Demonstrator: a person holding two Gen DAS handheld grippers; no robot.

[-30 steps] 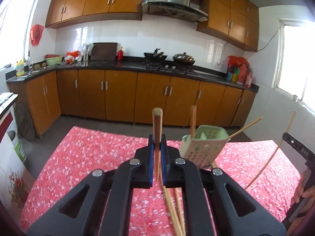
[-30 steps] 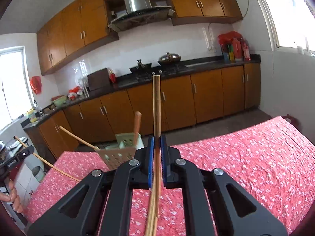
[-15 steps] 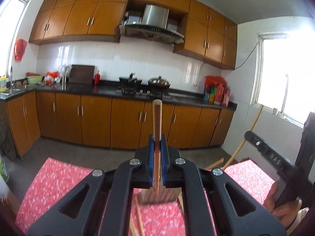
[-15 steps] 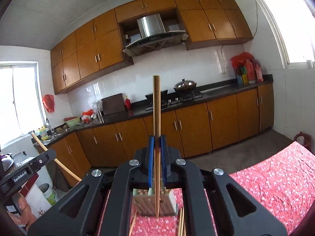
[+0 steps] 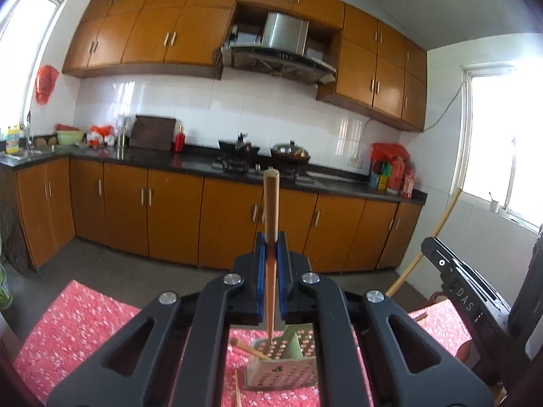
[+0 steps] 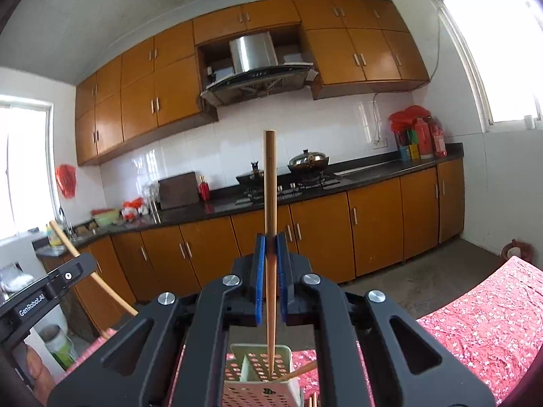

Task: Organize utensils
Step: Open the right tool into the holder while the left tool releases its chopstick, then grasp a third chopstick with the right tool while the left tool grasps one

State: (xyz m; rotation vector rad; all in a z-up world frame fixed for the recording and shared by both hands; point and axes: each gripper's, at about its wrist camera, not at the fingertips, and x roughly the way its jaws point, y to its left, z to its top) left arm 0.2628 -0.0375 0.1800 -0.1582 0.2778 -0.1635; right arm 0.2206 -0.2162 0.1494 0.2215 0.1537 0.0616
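Claws both pinch upright chopsticks: left claw (image 5: 270, 285) and right claw (image 6: 270, 285) poise tips inside the holder (image 6: 259, 373). Releasing together, tips probably snag perforations, tipping it.

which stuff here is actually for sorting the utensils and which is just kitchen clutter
For the job:
left claw with its chopstick
right claw with its chopstick
green holder
loose chopsticks on the table

Just about:
wok
red bottle
cutting board
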